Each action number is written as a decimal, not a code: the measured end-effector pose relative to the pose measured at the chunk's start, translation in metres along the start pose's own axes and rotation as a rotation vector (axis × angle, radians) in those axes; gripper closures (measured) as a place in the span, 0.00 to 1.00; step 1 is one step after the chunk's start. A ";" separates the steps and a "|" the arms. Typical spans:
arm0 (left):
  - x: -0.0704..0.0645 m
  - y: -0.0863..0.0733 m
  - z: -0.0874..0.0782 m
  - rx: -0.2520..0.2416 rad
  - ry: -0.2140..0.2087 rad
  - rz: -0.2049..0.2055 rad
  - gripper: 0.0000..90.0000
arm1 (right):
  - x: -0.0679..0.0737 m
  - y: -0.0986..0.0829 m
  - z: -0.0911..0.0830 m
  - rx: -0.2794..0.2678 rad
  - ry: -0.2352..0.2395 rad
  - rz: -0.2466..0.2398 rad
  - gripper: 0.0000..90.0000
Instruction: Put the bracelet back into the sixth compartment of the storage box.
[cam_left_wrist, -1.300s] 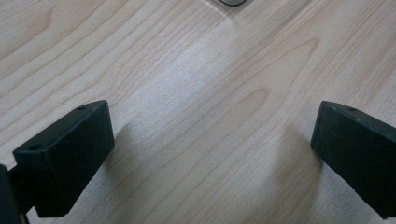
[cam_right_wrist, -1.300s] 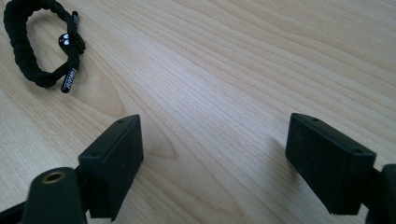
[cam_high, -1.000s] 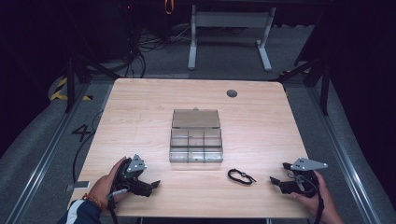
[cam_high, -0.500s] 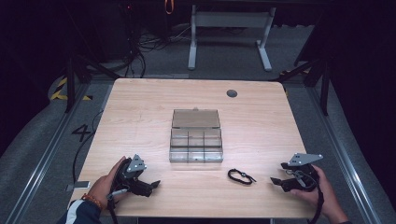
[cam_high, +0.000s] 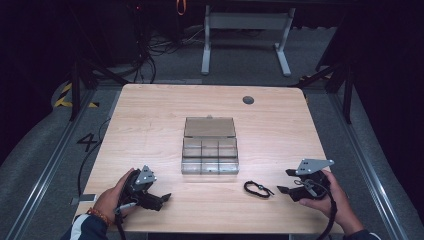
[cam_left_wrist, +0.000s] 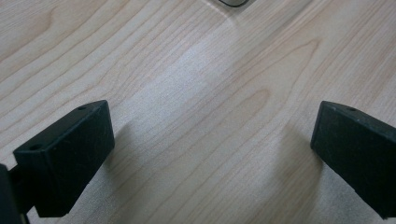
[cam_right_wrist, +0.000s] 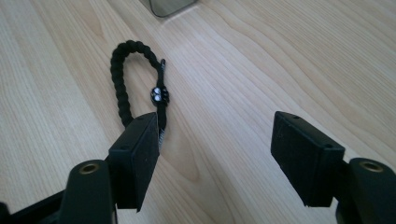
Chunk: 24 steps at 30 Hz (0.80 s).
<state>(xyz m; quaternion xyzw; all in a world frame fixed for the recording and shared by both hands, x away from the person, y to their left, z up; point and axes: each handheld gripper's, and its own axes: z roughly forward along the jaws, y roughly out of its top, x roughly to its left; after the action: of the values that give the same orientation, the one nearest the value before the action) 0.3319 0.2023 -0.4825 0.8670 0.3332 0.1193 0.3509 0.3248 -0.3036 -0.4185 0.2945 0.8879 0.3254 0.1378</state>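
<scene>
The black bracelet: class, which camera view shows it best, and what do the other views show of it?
The right gripper view: the bracelet lies close ahead of the open jaws, its braid and bead plain. The high view shows it as a small dark loop between the box and the right gripper. The left gripper view catches a dark curve at the top edge, too little to identify.
</scene>
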 end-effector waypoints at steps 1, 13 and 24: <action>0.000 0.000 0.000 -0.001 0.000 -0.001 0.00 | 0.001 0.002 0.001 0.001 0.004 -0.008 0.37; 0.000 0.000 0.000 0.000 0.001 0.003 0.00 | 0.023 0.032 0.029 0.031 0.062 -0.092 0.38; 0.001 -0.001 -0.001 0.001 -0.001 0.003 0.00 | 0.034 0.036 0.057 0.049 0.139 -0.119 0.34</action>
<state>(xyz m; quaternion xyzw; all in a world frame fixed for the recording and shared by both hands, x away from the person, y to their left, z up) 0.3320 0.2036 -0.4825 0.8678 0.3317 0.1190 0.3504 0.3382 -0.2324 -0.4398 0.2214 0.9188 0.3146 0.0879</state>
